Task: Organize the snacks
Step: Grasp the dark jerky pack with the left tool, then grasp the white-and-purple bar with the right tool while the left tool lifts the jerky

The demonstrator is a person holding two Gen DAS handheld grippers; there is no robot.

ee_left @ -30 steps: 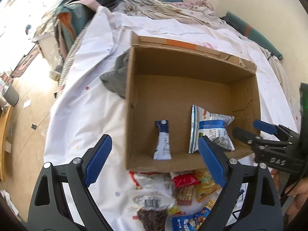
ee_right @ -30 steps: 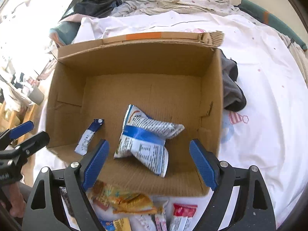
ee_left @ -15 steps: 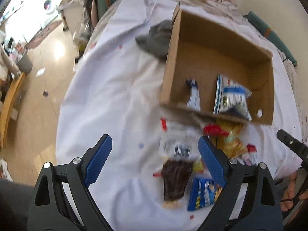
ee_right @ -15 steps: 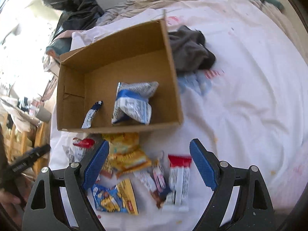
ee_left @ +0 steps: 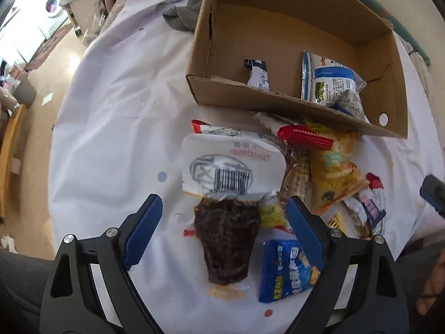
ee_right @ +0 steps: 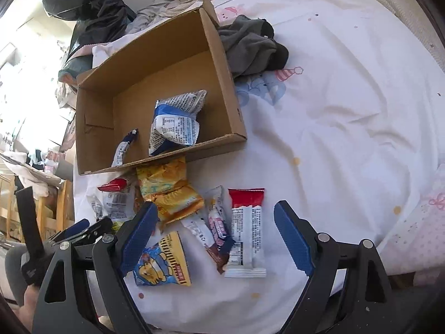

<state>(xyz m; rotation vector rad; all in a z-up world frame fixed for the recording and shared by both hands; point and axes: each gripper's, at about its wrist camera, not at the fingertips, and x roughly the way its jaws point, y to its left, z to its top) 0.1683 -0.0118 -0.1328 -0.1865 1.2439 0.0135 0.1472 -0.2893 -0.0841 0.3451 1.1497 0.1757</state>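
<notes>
Right, both tools hang spread and empty over the pile of snacks on the white sheet (ee_right: 347, 117), just in front of the cardboard box (ee_left: 278, 100). My left gripper (ee_left: 224, 231) brackets the clear packet of dark dried snack (ee_left: 226, 240), whose white label end points toward the box. My right gripper (ee_right: 214, 236) sits above the red-and-white bar (ee_right: 247, 231) and the slim pink-wrapped bar (ee_right: 218, 224) touching its left edge.

Two packets already lie in the box: a blue-and-white bag (ee_right: 175, 123) and a small blue stick (ee_right: 123, 147).

I judge the next pick is mine to choose, so I'd take the dark packet with the left, closing across its narrow body, not the floppy label. The blue bag (ee_left: 289, 267) lies just beside the right-hand finger (ee_left: 304, 228); I'd come down straight so I don't snag it. The sheet is soft, so I'd press lightly to avoid pinching fabric.
</notes>
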